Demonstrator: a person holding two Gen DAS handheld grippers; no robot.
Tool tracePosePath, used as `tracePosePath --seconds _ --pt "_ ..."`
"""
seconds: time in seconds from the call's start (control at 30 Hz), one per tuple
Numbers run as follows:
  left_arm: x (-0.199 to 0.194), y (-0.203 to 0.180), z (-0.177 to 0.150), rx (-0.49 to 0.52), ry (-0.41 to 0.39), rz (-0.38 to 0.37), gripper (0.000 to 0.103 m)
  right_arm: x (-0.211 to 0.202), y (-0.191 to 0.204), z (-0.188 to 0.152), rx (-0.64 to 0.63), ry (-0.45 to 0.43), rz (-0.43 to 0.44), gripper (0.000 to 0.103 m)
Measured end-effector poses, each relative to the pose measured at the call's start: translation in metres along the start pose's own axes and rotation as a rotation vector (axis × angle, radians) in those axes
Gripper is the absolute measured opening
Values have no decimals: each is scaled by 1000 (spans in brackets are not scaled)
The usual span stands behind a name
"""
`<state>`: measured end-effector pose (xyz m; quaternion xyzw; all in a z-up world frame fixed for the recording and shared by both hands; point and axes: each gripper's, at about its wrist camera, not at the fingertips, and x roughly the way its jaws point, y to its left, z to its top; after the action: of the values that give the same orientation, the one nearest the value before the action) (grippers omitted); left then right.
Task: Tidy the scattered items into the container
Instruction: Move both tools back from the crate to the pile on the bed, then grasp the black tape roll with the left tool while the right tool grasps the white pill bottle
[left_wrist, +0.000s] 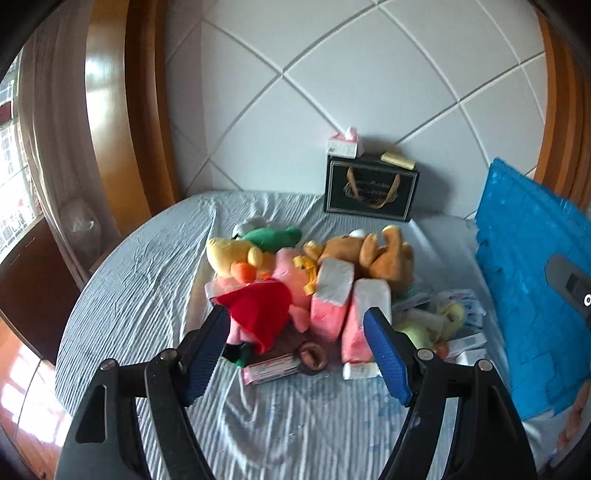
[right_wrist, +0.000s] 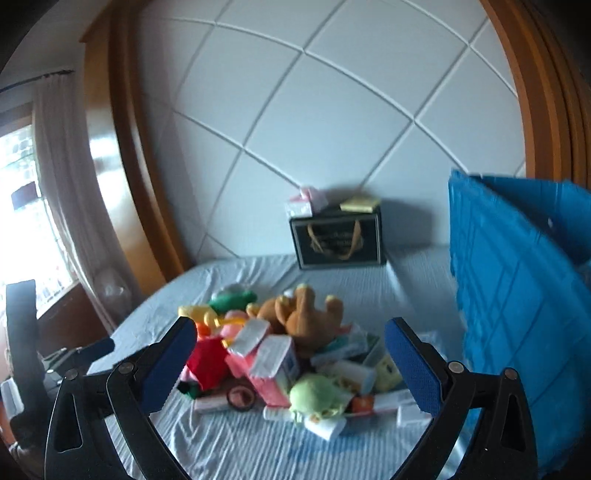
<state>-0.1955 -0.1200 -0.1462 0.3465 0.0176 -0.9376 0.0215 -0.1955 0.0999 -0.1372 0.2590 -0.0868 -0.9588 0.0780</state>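
A heap of items lies on the striped bed sheet (left_wrist: 147, 280): a brown plush bear (left_wrist: 373, 251), a pink plush in a red dress (left_wrist: 258, 306), a yellow plush (left_wrist: 229, 254), a green plush (left_wrist: 273, 236), pink tissue packs (left_wrist: 332, 295), a tape roll (left_wrist: 313, 357) and small boxes. A blue crate (left_wrist: 528, 288) stands at the right, also in the right wrist view (right_wrist: 517, 302). My left gripper (left_wrist: 297, 350) is open and empty just before the heap. My right gripper (right_wrist: 291, 365) is open and empty above the heap (right_wrist: 280, 354).
A black gift bag (left_wrist: 371, 190) stands against the white padded headboard, with a tissue box (left_wrist: 343, 144) and a yellow pack (left_wrist: 397, 160) on top. A curtain and window are at the left. The left gripper shows at the left edge of the right wrist view (right_wrist: 26, 332).
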Motion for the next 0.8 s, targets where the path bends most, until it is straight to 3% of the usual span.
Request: tracePosePath --seconds 0.13,0.33,0.37,0.43,0.5,0.73,0.8 --pt "60 22 -22 26 130 -29 74 54 -3 -44 47 164 -90 103" --pt "120 3 -56 110 223 -61 74 93 -30 -101 101 364 -174 103" --pt "129 -3 -61 126 238 -67 74 97 -32 -107 106 381 -185 103" --pt "142 -11 -69 143 260 -62 74 105 -37 -121 107 411 -205 93" --pt "155 -18 -74 153 284 -68 74 107 -41 -125 118 428 -215 69" --pt "194 -44 -78 188 337 -57 74 116 -54 -133 114 467 -212 70" --pt "207 -51 -83 219 359 -40 74 120 -54 -133 119 474 -206 77"
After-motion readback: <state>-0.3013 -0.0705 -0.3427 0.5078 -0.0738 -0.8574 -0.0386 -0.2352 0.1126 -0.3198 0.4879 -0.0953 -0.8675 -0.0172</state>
